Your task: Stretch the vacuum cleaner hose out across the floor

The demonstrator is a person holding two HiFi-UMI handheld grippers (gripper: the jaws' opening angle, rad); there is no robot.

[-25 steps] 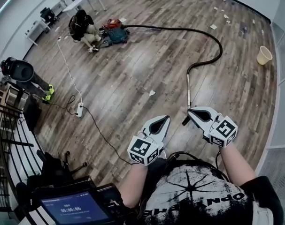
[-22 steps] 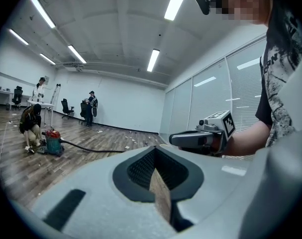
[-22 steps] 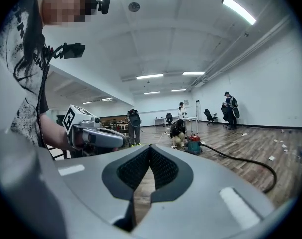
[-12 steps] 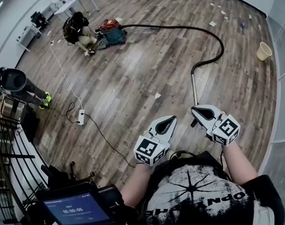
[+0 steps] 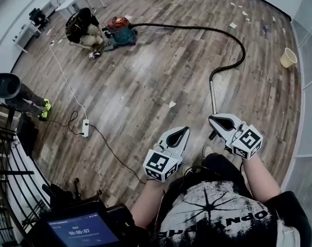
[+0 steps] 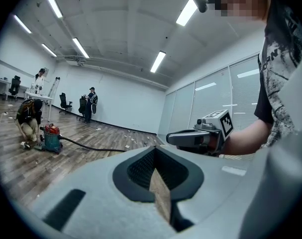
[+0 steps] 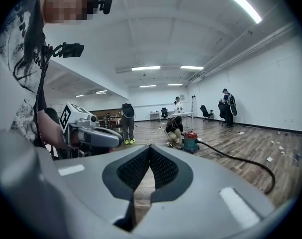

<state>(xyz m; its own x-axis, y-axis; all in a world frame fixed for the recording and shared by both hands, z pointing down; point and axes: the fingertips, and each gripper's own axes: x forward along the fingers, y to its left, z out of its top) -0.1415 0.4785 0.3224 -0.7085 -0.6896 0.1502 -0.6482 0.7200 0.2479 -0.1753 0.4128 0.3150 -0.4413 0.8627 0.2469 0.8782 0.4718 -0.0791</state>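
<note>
The black bendy vacuum cleaner hose (image 5: pixel 242 48) lies on the brown wooden floor (image 5: pixel 145 76), out in front of the two tools. It starts at the red and teal vacuum cleaner (image 5: pixel 120 31), far ahead of the left tool (image 5: pixel 182 133). From there it runs across, curls round in a big bend ahead of the right tool (image 5: pixel 213 120), and joins a straight silver tube (image 5: pixel 213 98). The tube points back to the right tool, and its dark end lies just beside that tool's tip. I cannot tell if they touch.

Both tools are held up side by side, near each other but apart. The left tool is clenched tight with nothing in it. Only floor shows past its tip. The right tool is clenched too, and it is empty as well.

A person in dark clothes (image 5: pixel 81 27) squats right next to the vacuum cleaner. A white power strip (image 5: pixel 85 128) with a thin white cord lies off to the left of the left tool. A small white scrap of paper (image 5: pixel 172 104) sits on the floor a little way ahead of the left tool. A cream bucket (image 5: pixel 288 58) stands ahead and to the right of the right tool, near the wall.
</note>
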